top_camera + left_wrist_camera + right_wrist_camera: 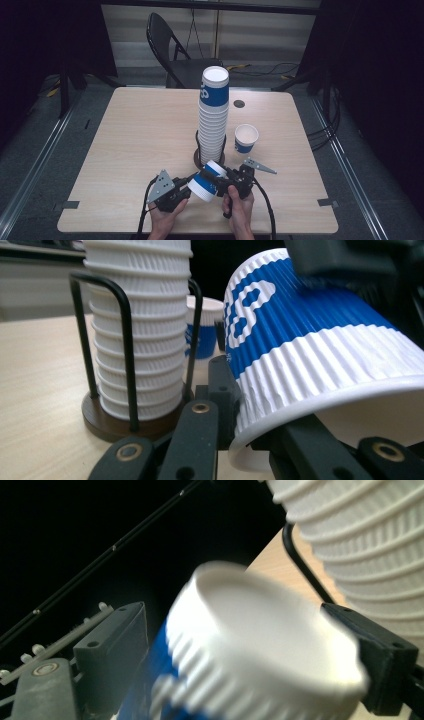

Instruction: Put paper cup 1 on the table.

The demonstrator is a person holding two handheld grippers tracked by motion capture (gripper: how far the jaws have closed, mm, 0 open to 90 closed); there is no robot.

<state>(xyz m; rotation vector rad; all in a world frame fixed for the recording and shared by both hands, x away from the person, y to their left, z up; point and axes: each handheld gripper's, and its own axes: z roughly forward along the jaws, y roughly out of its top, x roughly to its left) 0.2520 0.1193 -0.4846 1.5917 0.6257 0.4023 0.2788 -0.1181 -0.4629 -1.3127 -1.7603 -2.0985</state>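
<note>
A blue-and-white ribbed paper cup [204, 183] lies tilted above the table's front edge, held between both grippers. My left gripper [192, 186] is shut on its wide rim end; in the left gripper view the cup [320, 355] sits between my jaws [270, 432] with the rim toward the camera. My right gripper [221, 179] comes from the right and is shut on the narrow base end. In the right gripper view the cup's white base [270, 630] sits between the two black jaws [250, 655].
A tall stack of the same cups [214, 117] stands in a black wire holder [198, 150] mid-table, just behind the grippers. One single cup [246, 138] stands upright to its right. A folding chair [172, 50] stands beyond the table's far edge.
</note>
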